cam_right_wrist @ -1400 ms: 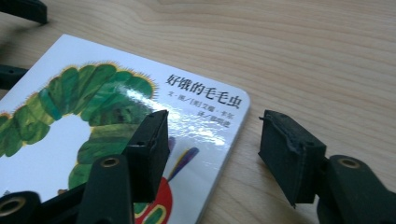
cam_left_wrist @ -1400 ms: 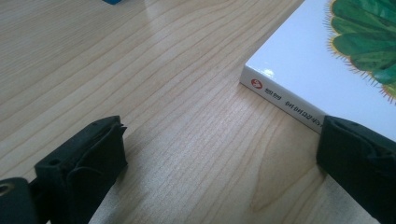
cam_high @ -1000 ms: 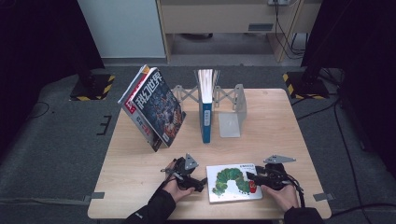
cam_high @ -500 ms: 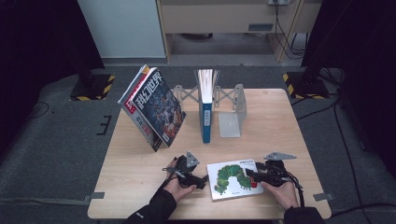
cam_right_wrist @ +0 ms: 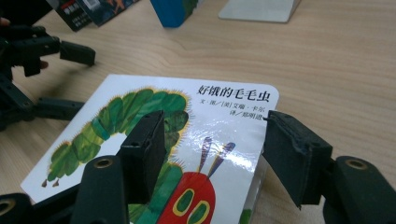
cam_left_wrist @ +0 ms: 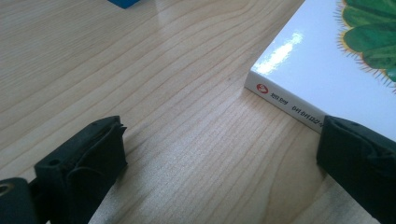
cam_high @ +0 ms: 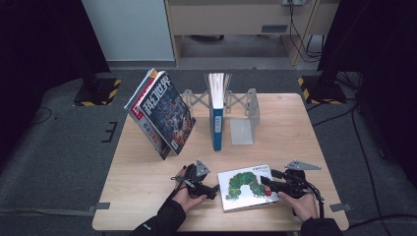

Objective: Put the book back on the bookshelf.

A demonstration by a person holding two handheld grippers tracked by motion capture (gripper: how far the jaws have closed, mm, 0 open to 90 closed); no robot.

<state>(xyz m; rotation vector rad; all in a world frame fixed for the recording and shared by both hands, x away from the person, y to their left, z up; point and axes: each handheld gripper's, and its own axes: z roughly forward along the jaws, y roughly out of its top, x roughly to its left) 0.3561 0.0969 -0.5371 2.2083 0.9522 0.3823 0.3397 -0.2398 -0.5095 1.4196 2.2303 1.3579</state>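
The left gripper [cam_high: 212,189] rests on the worktop [cam_high: 147,196] with jaws spread wide and empty, the caterpillar book [cam_high: 246,187] lying flat just to its right. At the book's right edge, the right gripper [cam_high: 265,181] has just been opening, released, jaws straddling that edge without pressing

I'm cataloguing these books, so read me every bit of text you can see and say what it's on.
"好饿的毛毛虫": front cover of the caterpillar book.
Smaller credit lines under that title: partly legible, not sure.
Spine print on the caterpillar book: blurred.
Large title on the leaning magazine: too small to read surely.
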